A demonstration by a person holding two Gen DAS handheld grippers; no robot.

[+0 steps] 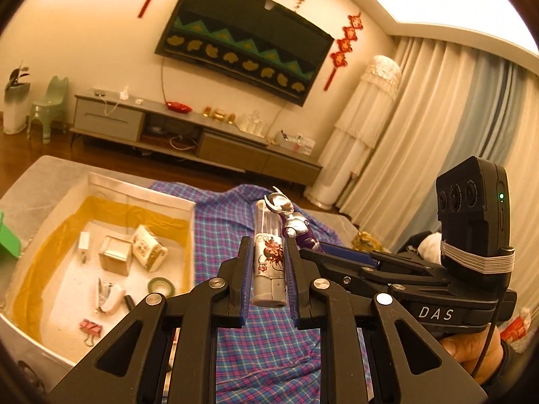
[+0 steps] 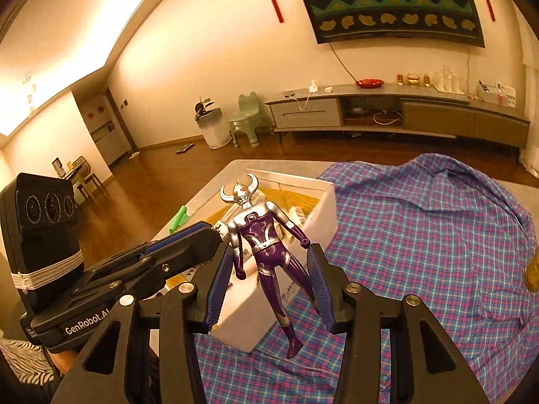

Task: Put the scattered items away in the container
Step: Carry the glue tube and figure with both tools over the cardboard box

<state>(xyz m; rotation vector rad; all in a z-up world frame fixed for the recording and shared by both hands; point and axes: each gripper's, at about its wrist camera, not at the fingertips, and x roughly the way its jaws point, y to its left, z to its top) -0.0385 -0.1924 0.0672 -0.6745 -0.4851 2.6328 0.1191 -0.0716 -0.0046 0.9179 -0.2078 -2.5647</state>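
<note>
My left gripper is shut on a clear tube with a red print and holds it above the plaid cloth, right of the white box. The box holds small cartons, a stapler, a tape roll and a pink binder clip. My right gripper is shut on a silver and purple horned toy figure and holds it in the air over the box's near corner. The figure's head also shows in the left wrist view.
A green object lies on the grey table left of the box. A yellow object sits on the cloth at the right. A TV cabinet stands along the far wall.
</note>
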